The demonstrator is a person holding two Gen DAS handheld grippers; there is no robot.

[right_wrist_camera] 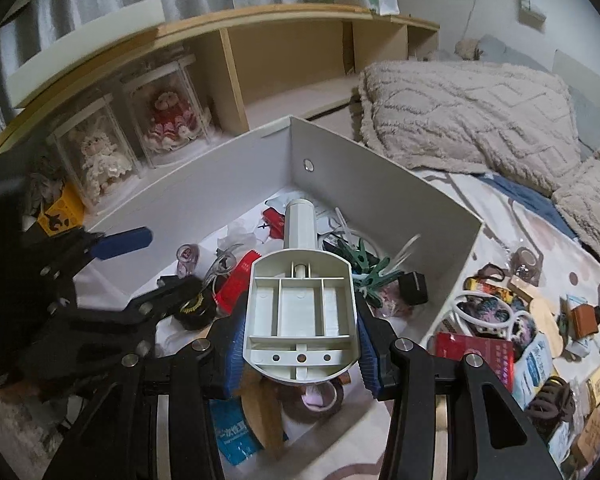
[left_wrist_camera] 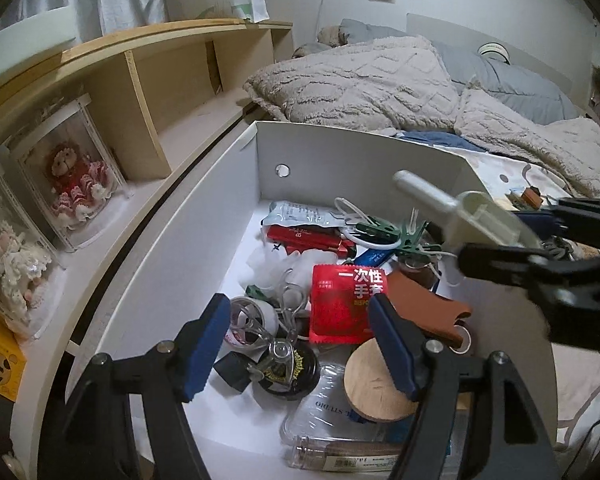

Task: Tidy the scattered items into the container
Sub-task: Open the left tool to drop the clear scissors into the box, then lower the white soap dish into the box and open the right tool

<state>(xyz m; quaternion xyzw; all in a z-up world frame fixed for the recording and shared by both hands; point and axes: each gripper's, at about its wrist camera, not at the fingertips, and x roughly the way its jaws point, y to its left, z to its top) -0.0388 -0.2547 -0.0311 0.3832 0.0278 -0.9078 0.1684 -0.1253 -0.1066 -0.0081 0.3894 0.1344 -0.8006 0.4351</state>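
The left claw (left_wrist_camera: pixel 300 344) hangs with its pads apart over the white box (left_wrist_camera: pixel 204 216), holding nothing, just above the red packet (left_wrist_camera: pixel 346 304) and round wooden lid (left_wrist_camera: pixel 376 376). To its right, the right claw (right_wrist_camera: pixel 300 350) is clamped on a pale plastic handled tool (right_wrist_camera: pixel 300 312), held above the box's clutter. Best lower it before letting go, clear of the left claw. More items (right_wrist_camera: pixel 500 320) lie scattered on the bed (right_wrist_camera: pixel 540 264) farther right.

Both wrist views close above white box (left_wrist_camera: pixel 204 216) (right_wrist_camera: pixel 236 176) — facing shelf, bed.
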